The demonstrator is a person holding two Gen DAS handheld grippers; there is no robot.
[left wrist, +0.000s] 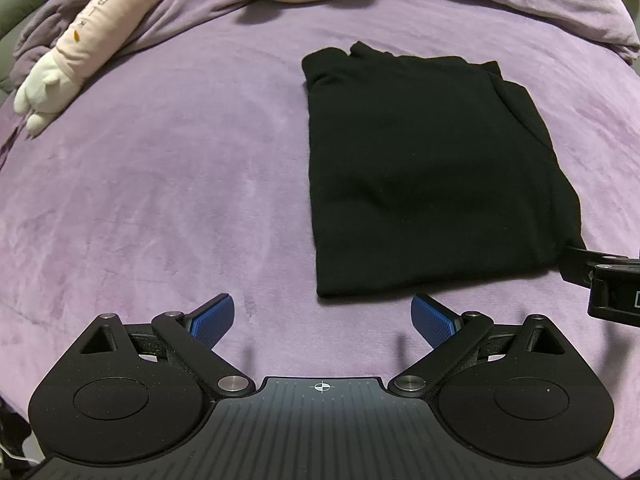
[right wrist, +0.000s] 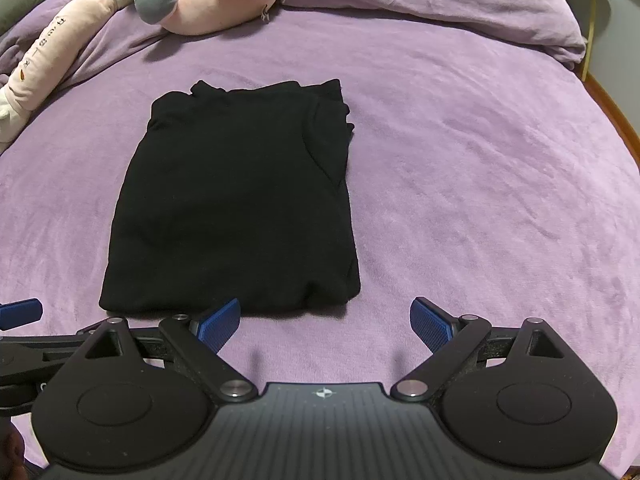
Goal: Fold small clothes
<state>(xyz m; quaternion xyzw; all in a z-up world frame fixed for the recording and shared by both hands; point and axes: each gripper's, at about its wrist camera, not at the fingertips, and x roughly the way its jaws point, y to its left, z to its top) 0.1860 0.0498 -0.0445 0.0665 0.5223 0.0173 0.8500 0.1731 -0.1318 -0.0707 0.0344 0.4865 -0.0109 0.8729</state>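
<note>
Honestly, you cannot read much inside the black garment (left wrist: 420, 168): its cloth is so dark that seams and layers vanish, and only a raised fold along its right side and a lumpy far edge show. What kind of garment it is cannot be told. In the left wrist view your right gripper (left wrist: 608, 280) is cut off at the frame's right edge, with its front end just beside the garment's near right corner; whether it touches the cloth cannot be told. In the right wrist view only one blue pad and dark linkage of your left gripper (right wrist: 18, 314) poke in at the left edge.

The garment lies folded into a rough rectangle on the purple plush blanket (left wrist: 160, 200), its long axis running away from you, the uneven end pointing toward the pink plush toy (left wrist: 80, 48) and the bunched duvet (right wrist: 440, 4) at the far side.

From your left gripper (left wrist: 322, 322) the garment sits ahead and to the right, its near edge just beyond the blue pads (left wrist: 212, 322). From your right gripper (right wrist: 326, 326) it sits ahead and to the left, its near hem just past the left pad. Both pairs of jaws stand wide apart, holding nothing.
</note>
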